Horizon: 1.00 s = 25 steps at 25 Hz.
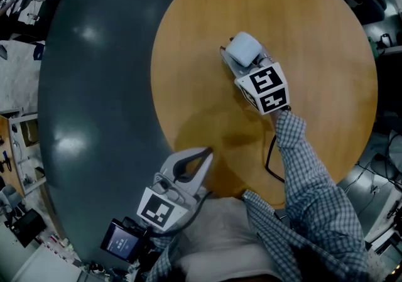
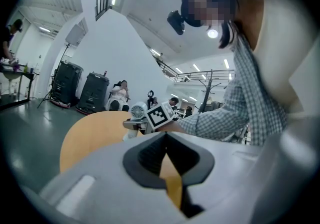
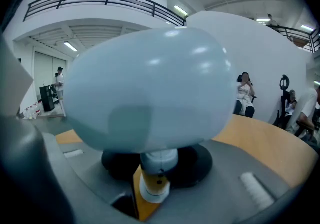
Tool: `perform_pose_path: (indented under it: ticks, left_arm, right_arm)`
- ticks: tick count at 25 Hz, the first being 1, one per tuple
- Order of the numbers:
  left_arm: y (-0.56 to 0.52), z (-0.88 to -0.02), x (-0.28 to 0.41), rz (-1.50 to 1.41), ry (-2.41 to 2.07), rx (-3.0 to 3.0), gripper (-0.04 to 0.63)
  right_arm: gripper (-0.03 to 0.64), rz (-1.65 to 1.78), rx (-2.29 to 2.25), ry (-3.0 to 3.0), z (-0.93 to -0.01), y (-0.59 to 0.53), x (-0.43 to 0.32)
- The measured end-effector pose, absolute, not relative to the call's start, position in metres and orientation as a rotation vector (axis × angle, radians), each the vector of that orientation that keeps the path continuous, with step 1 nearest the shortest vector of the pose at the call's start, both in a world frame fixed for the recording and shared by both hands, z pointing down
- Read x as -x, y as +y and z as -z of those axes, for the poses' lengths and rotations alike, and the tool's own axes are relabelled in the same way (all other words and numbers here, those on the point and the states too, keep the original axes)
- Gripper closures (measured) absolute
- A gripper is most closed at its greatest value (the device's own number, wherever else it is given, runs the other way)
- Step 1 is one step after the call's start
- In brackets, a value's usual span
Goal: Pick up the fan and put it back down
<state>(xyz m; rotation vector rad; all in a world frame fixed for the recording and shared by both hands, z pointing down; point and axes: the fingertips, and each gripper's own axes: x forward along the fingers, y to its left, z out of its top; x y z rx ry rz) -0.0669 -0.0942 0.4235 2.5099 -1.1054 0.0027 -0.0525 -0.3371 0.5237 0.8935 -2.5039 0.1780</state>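
Observation:
A small white fan [image 1: 244,48] with a rounded head stands over the middle of the round wooden table [image 1: 188,86]. My right gripper [image 1: 233,59] is shut on its stem, just under the head. In the right gripper view the pale fan head [image 3: 150,93] fills the picture, and the stem runs down between the dark pads [image 3: 197,160] to a white foot. Whether the foot touches the table I cannot tell. My left gripper [image 1: 208,151] hovers at the table's near edge, its tips together and nothing in it. The left gripper view shows the fan [image 2: 138,110] far across the table, behind the meeting tips [image 2: 165,135].
A black cable [image 1: 270,161] loops over the table's near right edge. Dark grey floor [image 1: 94,86] surrounds the table. A small screen device [image 1: 122,240] sits by the person's left side. Black cases [image 2: 80,91] and seated people stand far off.

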Motion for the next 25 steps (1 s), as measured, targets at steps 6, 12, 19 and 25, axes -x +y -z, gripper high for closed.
perform_pose_path:
  ticks: [6, 12, 19, 25]
  left_arm:
    - [-0.092, -0.420, 0.074, -0.006, -1.114, -2.511, 0.597]
    - [-0.090, -0.421, 0.072, -0.006, -1.105, -2.521, 0.597]
    - [-0.082, -0.420, 0.079, -0.013, -1.087, -2.533, 0.597]
    - [-0.076, -0.418, 0.074, -0.022, -1.045, -2.591, 0.597]
  right_arm:
    - [0.477, -0.140, -0.921, -2.489, -0.522, -0.341, 0.058]
    - [0.408, -0.176, -0.941, -2.453, -0.535, -0.341, 0.052]
    - [0.397, -0.214, -0.983, -2.422, -0.539, -0.323, 0.039]
    - [0.414, -0.261, -1.045, -2.404, -0.539, -0.284, 0.016]
